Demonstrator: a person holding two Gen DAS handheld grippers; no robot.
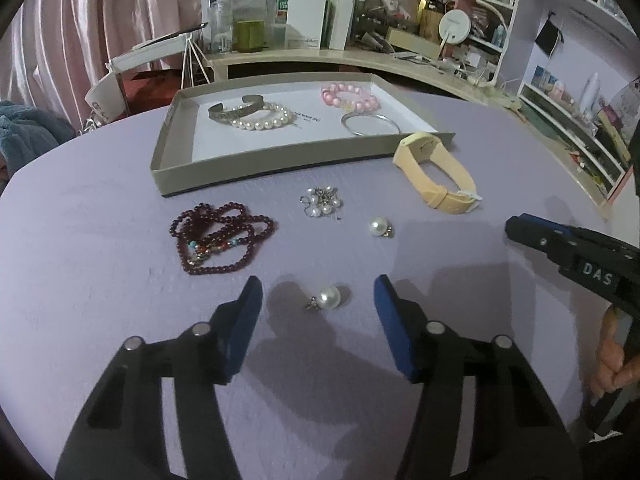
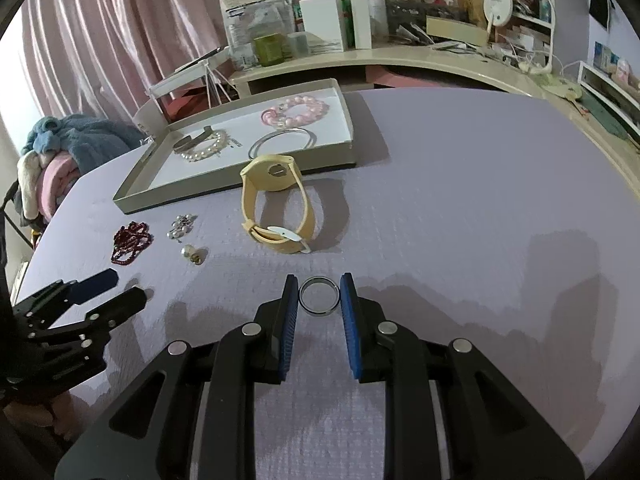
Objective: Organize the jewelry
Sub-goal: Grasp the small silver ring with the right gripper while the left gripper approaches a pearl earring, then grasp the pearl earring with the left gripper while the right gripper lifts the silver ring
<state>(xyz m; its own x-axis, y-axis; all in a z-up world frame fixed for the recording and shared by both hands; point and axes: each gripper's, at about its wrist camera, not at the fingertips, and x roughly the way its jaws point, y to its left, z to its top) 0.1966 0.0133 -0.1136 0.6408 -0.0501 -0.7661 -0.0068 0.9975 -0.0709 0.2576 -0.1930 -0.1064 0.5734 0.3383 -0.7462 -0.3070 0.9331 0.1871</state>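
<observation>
My left gripper [image 1: 318, 288] is open, its jaws on either side of a pearl earring [image 1: 328, 298] lying on the lilac table. A second pearl earring [image 1: 379, 227], a pearl cluster brooch [image 1: 321, 201], a dark red bead necklace [image 1: 216, 238] and a yellow watch [image 1: 436, 176] lie beyond. My right gripper [image 2: 319, 286] has its blue pads touching both sides of a dark metal ring [image 2: 319, 295] on the table. The grey tray [image 1: 256, 164] holds a metal cuff, a pearl bracelet [image 1: 264, 118], a pink bead bracelet [image 1: 350, 96] and a silver bangle [image 1: 370, 126].
A cluttered beige shelf [image 1: 320, 56] with boxes and bottles runs behind the table. A pile of clothes [image 2: 60, 148] sits at the left, by pink curtains. My right gripper shows at the right edge of the left wrist view [image 1: 576, 256].
</observation>
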